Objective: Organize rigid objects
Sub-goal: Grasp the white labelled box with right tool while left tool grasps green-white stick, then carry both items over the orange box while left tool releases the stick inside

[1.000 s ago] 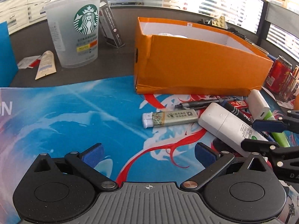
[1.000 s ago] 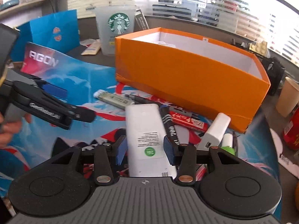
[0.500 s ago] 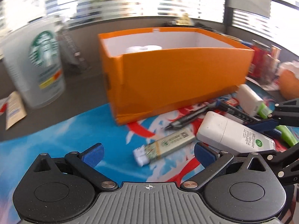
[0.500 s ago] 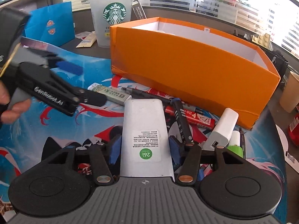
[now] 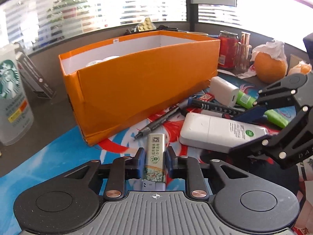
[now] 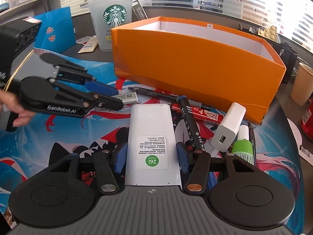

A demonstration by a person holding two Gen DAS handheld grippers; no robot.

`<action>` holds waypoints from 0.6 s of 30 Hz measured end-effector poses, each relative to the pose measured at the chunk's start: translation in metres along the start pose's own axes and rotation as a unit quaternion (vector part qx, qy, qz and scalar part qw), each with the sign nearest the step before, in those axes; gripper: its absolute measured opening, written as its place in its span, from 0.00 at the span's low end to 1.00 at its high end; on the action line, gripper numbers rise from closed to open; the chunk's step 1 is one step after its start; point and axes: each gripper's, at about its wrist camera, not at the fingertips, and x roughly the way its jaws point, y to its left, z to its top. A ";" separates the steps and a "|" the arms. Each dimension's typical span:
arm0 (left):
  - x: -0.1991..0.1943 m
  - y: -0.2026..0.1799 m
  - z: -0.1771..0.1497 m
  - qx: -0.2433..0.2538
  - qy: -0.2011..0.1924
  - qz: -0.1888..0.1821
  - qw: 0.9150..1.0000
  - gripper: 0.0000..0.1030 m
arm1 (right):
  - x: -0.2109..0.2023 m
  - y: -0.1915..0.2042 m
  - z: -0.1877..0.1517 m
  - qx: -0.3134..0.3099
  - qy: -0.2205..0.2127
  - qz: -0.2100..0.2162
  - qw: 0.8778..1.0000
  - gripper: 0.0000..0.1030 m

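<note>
The left gripper [image 5: 155, 161] has just been closing, and its jaws now clamp the slim printed case [image 5: 155, 152] at lower centre of the left view. The grip sits near one end, so the case may pivot or slip on lifting. The right gripper [image 6: 151, 157] pinches the white remote [image 6: 151, 135] low in its own view; its smooth shell could slide free or nudge the black pens [image 6: 190, 125] alongside. The orange box [image 6: 195, 62] waits behind. Readable: the Starbucks logo on the cup [image 6: 111, 23], "GenRobot.AI" on the left gripper, "26°" on the remote.
</note>
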 end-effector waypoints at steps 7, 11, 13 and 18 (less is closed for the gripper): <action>-0.014 0.000 -0.006 -0.084 -0.002 0.017 0.996 0.20 | -0.002 0.005 -0.003 0.007 -0.011 -0.017 1.000 0.49; -0.032 0.004 -0.001 -0.108 -0.025 0.005 0.994 0.20 | -0.007 -0.006 -0.002 0.052 -0.018 0.007 0.998 0.49; -0.042 0.004 0.003 -0.113 -0.037 0.005 0.993 0.20 | -0.012 -0.008 -0.002 0.062 -0.022 0.009 0.998 0.49; -0.058 0.002 0.016 -0.121 -0.064 -0.002 0.991 0.20 | -0.025 -0.017 0.004 0.095 -0.040 0.030 0.994 0.49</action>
